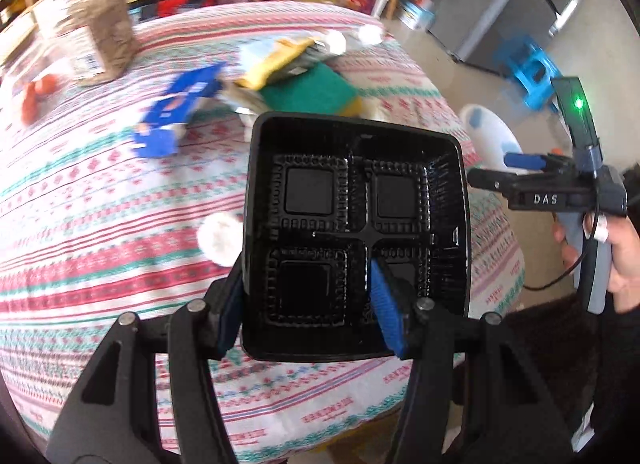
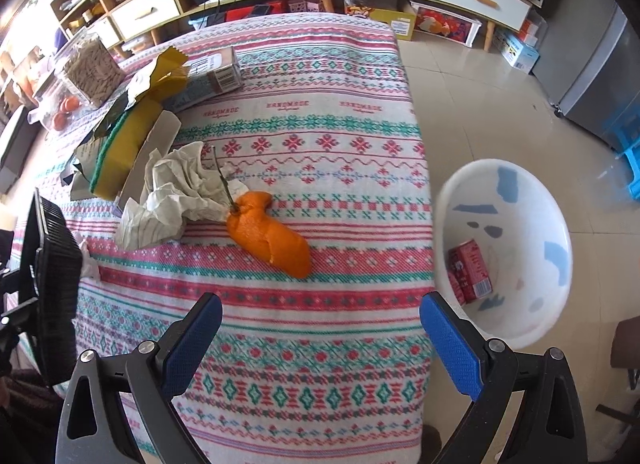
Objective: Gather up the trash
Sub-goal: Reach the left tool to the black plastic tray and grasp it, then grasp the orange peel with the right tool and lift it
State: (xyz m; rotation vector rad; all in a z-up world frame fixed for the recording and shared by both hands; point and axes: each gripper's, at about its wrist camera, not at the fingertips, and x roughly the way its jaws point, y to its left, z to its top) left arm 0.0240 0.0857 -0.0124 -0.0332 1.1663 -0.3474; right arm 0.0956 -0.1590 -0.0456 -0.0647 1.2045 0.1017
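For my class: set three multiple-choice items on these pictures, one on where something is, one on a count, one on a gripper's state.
1. Where is the red carton?
A in the white basin
B on the tablecloth
C in the black tray

2. How many compartments has the black tray?
A two
B four
C six

3. How is the right gripper?
A shut on the orange peel
B shut on tissue
C open, holding nothing

Key: 1 A, it lies on the basin's floor. 2 B, a cross divides the tray held by the left gripper. 3 C, the orange peel lies beyond its spread fingers.
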